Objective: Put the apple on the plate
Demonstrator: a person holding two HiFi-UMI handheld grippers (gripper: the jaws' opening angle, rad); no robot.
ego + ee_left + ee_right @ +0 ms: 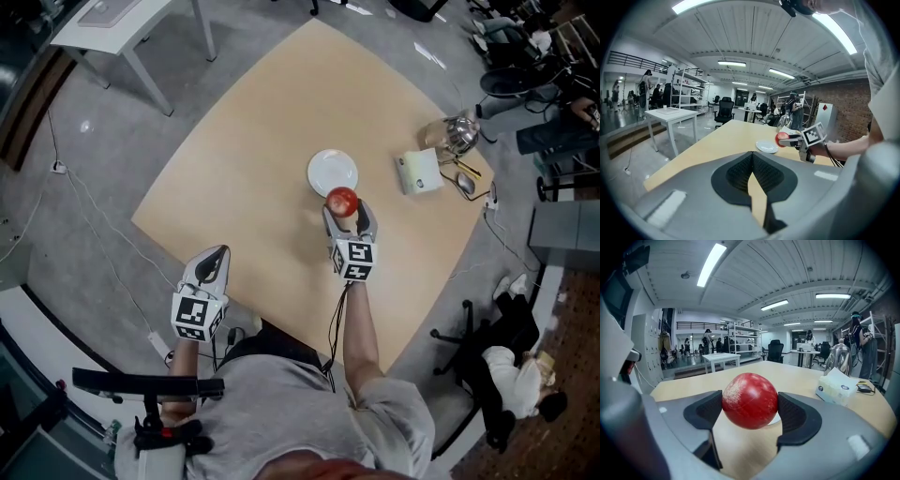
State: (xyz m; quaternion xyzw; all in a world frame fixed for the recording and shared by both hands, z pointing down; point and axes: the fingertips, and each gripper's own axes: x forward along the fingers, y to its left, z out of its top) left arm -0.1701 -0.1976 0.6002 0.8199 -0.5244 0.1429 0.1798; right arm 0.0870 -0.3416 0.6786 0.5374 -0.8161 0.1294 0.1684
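Found apple (pixel 342 200) clamped in right gripper (pixel 346 210) jaws, raised off worktop (pixel 244 169) just beside plate (pixel 326 171) at frame centre, placing still outstanding; left gripper (pixel 219 255) jaws together, empty.

I see the glossy red apple (pixel 342 200) at frame centre, clamped in my right gripper (pixel 344 210), just below the flat, round white plate (pixel 333 172).

Head view: we are looking steeply down on the desk (pixel 262 141). Gripper views: we are looking low across it, head and left sharing the plate (pixel 333 172).
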